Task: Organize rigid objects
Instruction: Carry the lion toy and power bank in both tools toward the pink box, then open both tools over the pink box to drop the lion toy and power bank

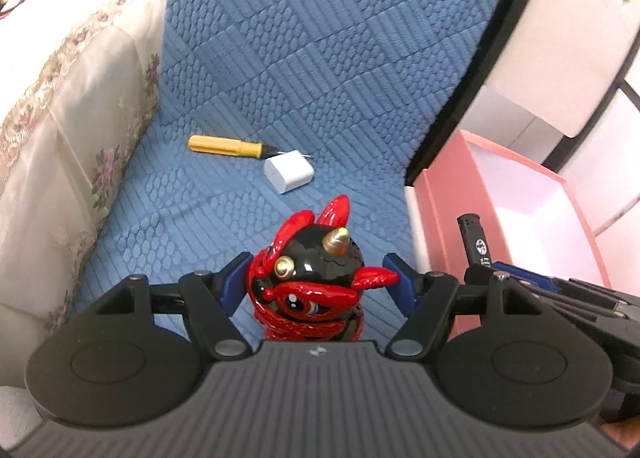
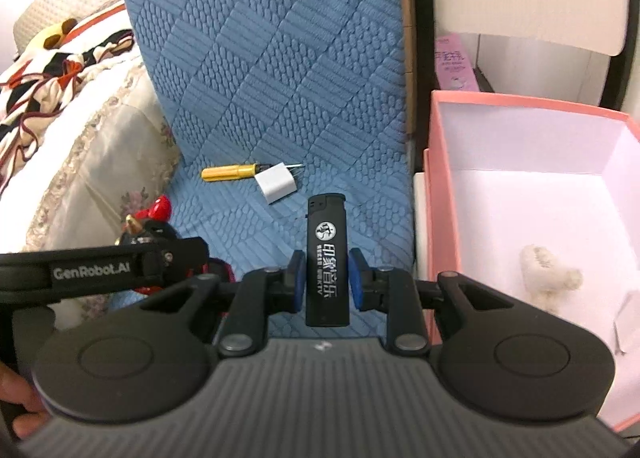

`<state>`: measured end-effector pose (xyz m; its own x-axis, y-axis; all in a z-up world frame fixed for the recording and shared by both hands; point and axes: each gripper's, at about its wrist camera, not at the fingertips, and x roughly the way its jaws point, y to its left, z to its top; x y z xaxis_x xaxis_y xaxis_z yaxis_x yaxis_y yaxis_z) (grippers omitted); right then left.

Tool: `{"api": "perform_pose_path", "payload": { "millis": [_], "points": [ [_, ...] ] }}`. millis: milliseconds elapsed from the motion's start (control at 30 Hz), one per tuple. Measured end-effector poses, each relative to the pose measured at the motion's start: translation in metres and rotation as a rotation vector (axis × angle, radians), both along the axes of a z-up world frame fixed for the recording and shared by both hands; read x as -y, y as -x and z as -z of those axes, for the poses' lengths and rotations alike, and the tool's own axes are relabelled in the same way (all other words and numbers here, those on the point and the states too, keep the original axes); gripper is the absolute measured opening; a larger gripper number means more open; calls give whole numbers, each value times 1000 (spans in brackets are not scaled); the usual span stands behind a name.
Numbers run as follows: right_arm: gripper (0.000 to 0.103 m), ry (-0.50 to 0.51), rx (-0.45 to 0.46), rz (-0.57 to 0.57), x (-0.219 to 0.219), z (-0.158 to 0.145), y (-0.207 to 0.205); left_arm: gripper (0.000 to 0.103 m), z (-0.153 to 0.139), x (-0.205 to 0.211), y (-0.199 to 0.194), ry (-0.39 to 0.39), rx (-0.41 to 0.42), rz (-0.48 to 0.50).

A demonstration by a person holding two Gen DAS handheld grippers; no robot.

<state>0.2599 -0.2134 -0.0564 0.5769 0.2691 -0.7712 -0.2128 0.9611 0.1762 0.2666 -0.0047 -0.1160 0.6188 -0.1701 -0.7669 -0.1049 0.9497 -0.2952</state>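
Observation:
My left gripper [image 1: 316, 284] has its blue pads on both sides of a red and black horned figurine [image 1: 316, 278] standing on the blue quilted seat; the right pad seems to touch only its red fin. My right gripper [image 2: 326, 278] is shut on a black lighter [image 2: 326, 258], held upright above the seat beside the pink box [image 2: 436, 145]. The lighter also shows in the left wrist view [image 1: 476, 242]. A yellow-handled screwdriver [image 1: 226, 146] and a white charger plug [image 1: 288, 173] lie farther back on the seat; both also show in the right wrist view, the screwdriver [image 2: 228, 171] and the plug [image 2: 277, 187].
The pink box [image 1: 440, 209] stands right of the seat and holds a small cream plush [image 2: 548, 262]. A cream floral cushion [image 1: 60, 129] borders the seat on the left. White furniture [image 1: 560, 57] stands behind the box. The left gripper's arm [image 2: 100, 270] shows at the left of the right wrist view.

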Motion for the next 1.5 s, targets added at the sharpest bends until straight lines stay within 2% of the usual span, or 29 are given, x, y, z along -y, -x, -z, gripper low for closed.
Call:
{"api": "perform_pose_path", "payload": {
  "millis": [167,567,1000,1300,1500],
  "points": [
    [26,1,27,19,11,-22,8,75,-20,11,7,-2,16,27],
    [26,-23,89,62,40,-76,16,75,-75,42,12,55,77,71],
    [26,-33,180,57,83,-131,3,75,-135,102,-8,87,176,101],
    [26,-24,213,83,128,-148,-4,75,-152,139,-19,73,203,109],
    [26,-19,199,86,153,-139,-8,75,-144,166,-25,70,193,124]
  ]
}}
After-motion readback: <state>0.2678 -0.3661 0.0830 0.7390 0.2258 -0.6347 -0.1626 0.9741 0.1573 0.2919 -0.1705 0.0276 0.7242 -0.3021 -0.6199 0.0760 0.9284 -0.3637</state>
